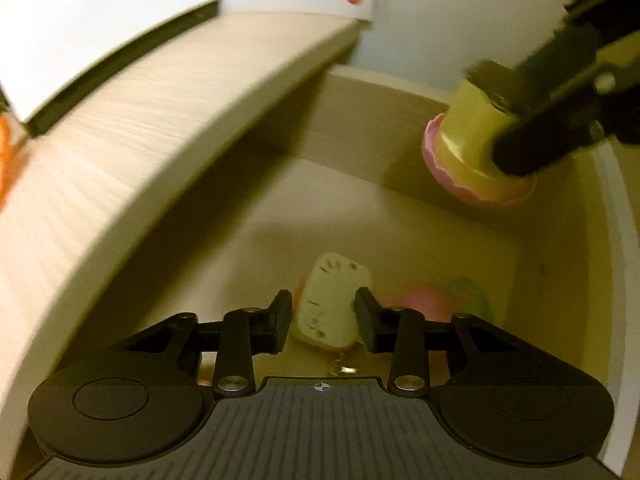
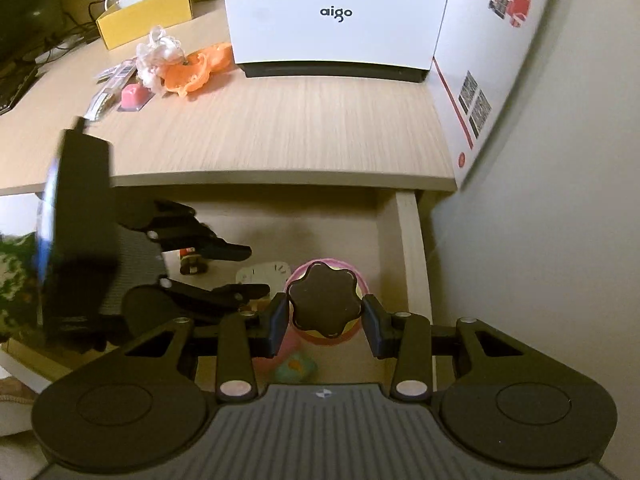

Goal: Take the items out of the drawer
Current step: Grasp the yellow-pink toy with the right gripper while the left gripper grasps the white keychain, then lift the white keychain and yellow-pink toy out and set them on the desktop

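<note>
Brown, flower-shaped icing topped the toy cupcake (image 2: 323, 305), which was clamped in the right gripper's (image 2: 325, 322) jaws and held above the drawer (image 1: 560, 248). Left gripper (image 1: 323, 322) jaws were spread apart around a cream, rounded toy (image 1: 332, 300), not yet gripped. Pink and green pieces were left inside; fabric items lay on the woodgrain counter (image 2: 300, 128).

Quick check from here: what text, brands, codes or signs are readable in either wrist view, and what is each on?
"aigo": front of the white box on the desk.
QR codes and red graphic: that box's side, unreadable.
Dark print at the left wrist view's top edge: blurred and cut off, unreadable.
Marks on the cream toy in the drawer: unreadable.
</note>
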A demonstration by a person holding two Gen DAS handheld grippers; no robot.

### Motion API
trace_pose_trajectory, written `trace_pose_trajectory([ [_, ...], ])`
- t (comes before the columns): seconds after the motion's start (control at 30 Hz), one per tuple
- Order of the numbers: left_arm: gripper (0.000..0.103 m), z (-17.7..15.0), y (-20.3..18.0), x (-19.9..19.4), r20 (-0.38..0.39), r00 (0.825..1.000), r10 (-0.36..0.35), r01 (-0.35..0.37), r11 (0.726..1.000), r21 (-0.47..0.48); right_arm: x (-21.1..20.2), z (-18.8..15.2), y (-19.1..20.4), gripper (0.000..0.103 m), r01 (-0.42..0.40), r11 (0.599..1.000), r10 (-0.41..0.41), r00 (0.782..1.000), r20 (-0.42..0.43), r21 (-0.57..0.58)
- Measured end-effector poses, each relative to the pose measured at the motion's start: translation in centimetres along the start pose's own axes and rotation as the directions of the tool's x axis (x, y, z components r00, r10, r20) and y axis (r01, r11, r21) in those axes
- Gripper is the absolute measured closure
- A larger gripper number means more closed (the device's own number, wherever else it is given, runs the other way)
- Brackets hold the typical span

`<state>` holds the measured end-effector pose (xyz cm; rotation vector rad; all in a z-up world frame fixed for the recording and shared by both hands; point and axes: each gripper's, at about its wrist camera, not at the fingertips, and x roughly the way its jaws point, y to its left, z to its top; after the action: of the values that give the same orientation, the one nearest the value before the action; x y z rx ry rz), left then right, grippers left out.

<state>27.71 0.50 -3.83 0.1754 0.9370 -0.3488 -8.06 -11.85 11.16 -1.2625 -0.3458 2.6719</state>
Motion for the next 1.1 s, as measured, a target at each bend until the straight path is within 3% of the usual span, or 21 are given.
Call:
trace_pose_trajectory([
  [0.1,0.058,-0.1,0.0,0.0,-0.004,1.000,-0.020,0.020,1.000,0.006,-0.5,-0.3,-0.7,0.066,-0.015,1.000,0.015,1.000,0.011,0.004],
  [0.17,0.055,-0.1,0.3,0.6,-0.052,0.998,-0.047,0.047,0.999,-0.005,-0.6,-0.4,-1.2,0.066,-0.018,1.000,0.018,1.000,0.015,0.009],
  [0.3,0.054,-0.7,0.0,0.9,-0.039,0.999,-0.016,0.017,0.999,0.029,-0.5,-0.3,-1.3,0.066,-0.038,0.999,0.038,0.999,0.038,-0.014],
  [0.43,0.056,-0.7,0.5,0.7,-0.022,0.999,-0.040,0.039,0.999,-0.030,-0.3,-0.4,-1.0,0.066,-0.054,0.998,0.055,0.997,0.046,-0.027],
  [0.57,0.057,-0.4,0.8,0.3,-0.077,0.996,-0.054,0.047,0.995,-0.091,0.4,-0.5,-0.4,0.066,-0.079,0.995,0.081,0.996,0.035,-0.054],
  [0.77,0.057,-1.8,2.4,-4.5,-0.039,0.998,-0.049,0.038,0.973,-0.228,1.9,0.1,1.4,0.066,-0.144,0.984,0.148,0.989,0.031,-0.108],
  [0.87,0.057,-2.6,3.0,-8.6,0.045,0.999,-0.013,0.026,0.956,-0.292,2.0,1.1,2.8,0.066,-0.191,0.972,0.196,0.980,0.024,-0.137],
  [0.93,0.057,-2.9,4.0,-11.8,0.098,0.995,0.014,0.023,0.932,-0.362,1.0,2.1,3.6,0.066,-0.249,0.954,0.264,0.961,0.075,-0.166],
  [1.03,0.057,-2.1,6.5,-17.9,0.229,0.965,0.123,-0.012,0.901,-0.433,-1.4,5.0,4.2,0.066,-0.322,0.929,0.351,0.922,0.162,-0.181],
  [1.1,0.057,-0.8,8.7,-21.6,0.312,0.919,0.243,-0.081,0.888,-0.453,-3.7,7.6,4.9,0.066,-0.320,0.919,0.373,0.894,0.247,-0.230],
])
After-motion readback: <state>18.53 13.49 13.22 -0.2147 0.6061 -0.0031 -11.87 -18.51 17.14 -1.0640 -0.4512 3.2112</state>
